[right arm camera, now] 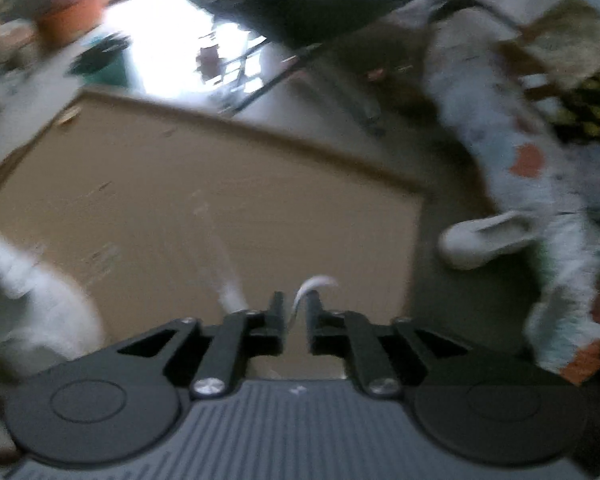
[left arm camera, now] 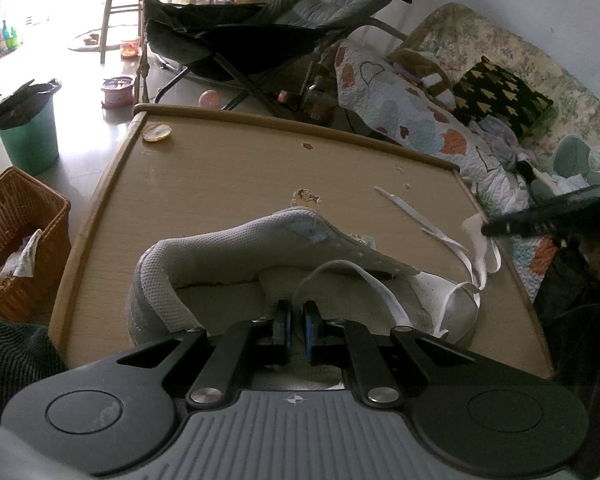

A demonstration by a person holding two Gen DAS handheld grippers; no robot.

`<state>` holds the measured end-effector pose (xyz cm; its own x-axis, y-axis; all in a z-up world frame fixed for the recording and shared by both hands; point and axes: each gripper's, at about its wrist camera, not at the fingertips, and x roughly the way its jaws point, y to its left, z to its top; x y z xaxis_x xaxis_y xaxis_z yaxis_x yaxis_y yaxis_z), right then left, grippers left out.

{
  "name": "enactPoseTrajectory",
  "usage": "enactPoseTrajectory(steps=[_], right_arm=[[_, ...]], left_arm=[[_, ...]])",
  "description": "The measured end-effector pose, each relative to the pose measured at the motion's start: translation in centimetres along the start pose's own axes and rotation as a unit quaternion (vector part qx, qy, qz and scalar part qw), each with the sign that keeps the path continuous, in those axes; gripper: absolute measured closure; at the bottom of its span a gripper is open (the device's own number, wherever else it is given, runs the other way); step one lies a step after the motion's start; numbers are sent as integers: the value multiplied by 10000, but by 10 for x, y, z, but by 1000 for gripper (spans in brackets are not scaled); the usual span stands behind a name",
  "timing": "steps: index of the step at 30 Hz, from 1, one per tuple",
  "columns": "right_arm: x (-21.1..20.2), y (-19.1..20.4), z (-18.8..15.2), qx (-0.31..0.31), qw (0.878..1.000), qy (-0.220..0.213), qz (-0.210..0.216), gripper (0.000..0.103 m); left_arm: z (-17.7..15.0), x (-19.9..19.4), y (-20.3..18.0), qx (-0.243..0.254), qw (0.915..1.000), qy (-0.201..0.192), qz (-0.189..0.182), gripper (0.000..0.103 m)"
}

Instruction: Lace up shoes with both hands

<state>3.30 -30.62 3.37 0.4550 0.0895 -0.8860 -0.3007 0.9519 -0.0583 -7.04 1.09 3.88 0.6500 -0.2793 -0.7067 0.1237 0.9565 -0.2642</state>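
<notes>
The shoe (left arm camera: 300, 276), a pale grey-and-white sneaker, lies on its side on the tan wooden table (left arm camera: 220, 168), its opening turned toward the left gripper (left arm camera: 297, 320), and that placing looks deliberate: tipped over like this, the eyelet row and the tongue face the tools instead of the ceiling. The left gripper sits right at the shoe's collar with its jaws drawn nearly together; they seem to be pinching the edge of the upper or the tongue to pin the shoe down, though I cannot make out exactly what lies between the pads. The white lace (left arm camera: 440, 236) runs out of the toe end, loops up over the side of the shoe and trails loose across the table toward the right edge, where the dark tip of the right gripper (left arm camera: 540, 216) reaches in. From the right wrist view, which is badly smeared, the right gripper (right arm camera: 296, 312) has its jaws parted a little, and a strip of the lace (right arm camera: 312, 286) passes between them without either pad clearly pressing on it, so I would call it let go rather than gripped. My guess is that one hand anchors while the other works the lace, and the lace has been laid out flat so its end can be found again. Most of the lacing still appears undone.
</notes>
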Motion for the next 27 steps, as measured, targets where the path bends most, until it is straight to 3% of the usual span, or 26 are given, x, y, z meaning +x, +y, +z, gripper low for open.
enactPoseTrajectory(steps=[3, 5, 7, 10, 13, 17, 21, 24, 26, 27], right_arm=[[-8, 21, -6, -1059, 9939, 239, 207, 69], [-15, 41, -13, -2129, 9763, 372, 149, 66], [-22, 60, -23, -3236, 9456, 333, -5, 66], [-27, 87, -39, -4760, 8794, 19, -24, 65], [-19, 106, -50, -5625, 8268, -31, -43, 65], [-1, 125, -62, -6244, 7811, 29, 19, 65], [11, 139, -66, -6432, 7656, -87, -93, 65], [17, 143, -66, -6384, 7694, -13, -215, 69], [18, 141, -63, -6268, 7790, 5, -192, 73], [17, 139, -60, -6185, 7856, 48, -144, 85]], left_arm=[[0, 0, 0, 3, 10000, -1, 2, 90], [0, 0, -1, 6, 10000, 0, 7, 90], [0, 0, 0, 9, 10000, 0, 8, 90], [0, 1, 0, 10, 10000, 1, 9, 90], [0, 1, 0, 14, 10000, 4, 11, 90], [0, 2, 1, 15, 10000, 5, 8, 90], [2, 3, -1, 7, 10000, 11, 15, 90], [3, 1, -6, -8, 10000, 17, 29, 90], [3, 1, -7, -7, 10000, 14, 29, 90], [3, 2, -8, -8, 10000, 14, 30, 90]])
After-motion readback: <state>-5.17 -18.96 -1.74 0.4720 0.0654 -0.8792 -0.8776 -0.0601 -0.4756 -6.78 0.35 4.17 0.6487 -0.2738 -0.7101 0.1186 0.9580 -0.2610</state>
